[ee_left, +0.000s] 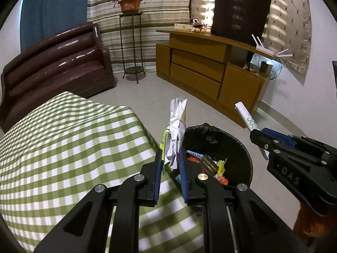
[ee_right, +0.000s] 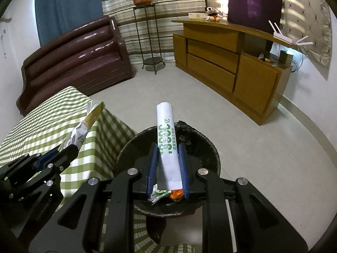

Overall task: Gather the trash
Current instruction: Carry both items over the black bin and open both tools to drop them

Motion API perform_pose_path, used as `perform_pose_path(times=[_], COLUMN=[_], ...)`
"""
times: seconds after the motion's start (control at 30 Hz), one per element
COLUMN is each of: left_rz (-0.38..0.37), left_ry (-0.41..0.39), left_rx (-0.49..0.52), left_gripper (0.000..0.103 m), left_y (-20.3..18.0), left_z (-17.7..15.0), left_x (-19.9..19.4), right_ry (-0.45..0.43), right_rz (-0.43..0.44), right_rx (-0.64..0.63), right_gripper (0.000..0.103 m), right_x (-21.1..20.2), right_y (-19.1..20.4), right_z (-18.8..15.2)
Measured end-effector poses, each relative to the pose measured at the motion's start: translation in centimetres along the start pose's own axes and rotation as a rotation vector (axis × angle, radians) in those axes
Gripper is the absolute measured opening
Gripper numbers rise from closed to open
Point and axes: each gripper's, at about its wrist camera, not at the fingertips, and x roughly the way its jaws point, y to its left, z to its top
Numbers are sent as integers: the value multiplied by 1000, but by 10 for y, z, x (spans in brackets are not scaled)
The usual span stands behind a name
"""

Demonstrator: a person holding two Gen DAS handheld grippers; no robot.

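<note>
The left gripper point(ee_left: 170, 154) was clamped narrow on a crumpled white and yellow-green paper wrapper point(ee_left: 175, 130), which stood upright between its blue pads, at the near rim of a round black bin lined with a black plastic bag point(ee_left: 242, 145). The right gripper point(ee_right: 167, 160) was likewise pinched tight on a rolled white paper sachet with green printing point(ee_right: 165, 130), its free end pointing up and away, directly above that bin point(ee_right: 210, 147). Inside the bin lay colourful discarded wrappers point(ee_left: 212, 166). Just beside the bin stood a table under a green-and-white checked cloth point(ee_left: 69, 143). Farther off were a dark brown leather sofa point(ee_left: 56, 67), a wooden cabinet point(ee_left: 210, 69) and a potted plant on a tall metal stand point(ee_left: 130, 4).
</note>
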Motion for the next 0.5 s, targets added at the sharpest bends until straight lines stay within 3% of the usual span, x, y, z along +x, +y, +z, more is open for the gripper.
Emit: perform_pose_path(times=[0.2, 0.5], left_rz=[-1, 11], left_ry=[24, 45], left_rx=[17, 12], left_gripper=[19, 46], left_y=[-9, -10], left_z=[8, 7], left_x=[21, 28], right_ry=[11, 12], right_rz=[-7, -12], right_rx=[21, 42], right_gripper=[20, 30], right_x=[14, 22], right_y=[-6, -13], right_z=[1, -2])
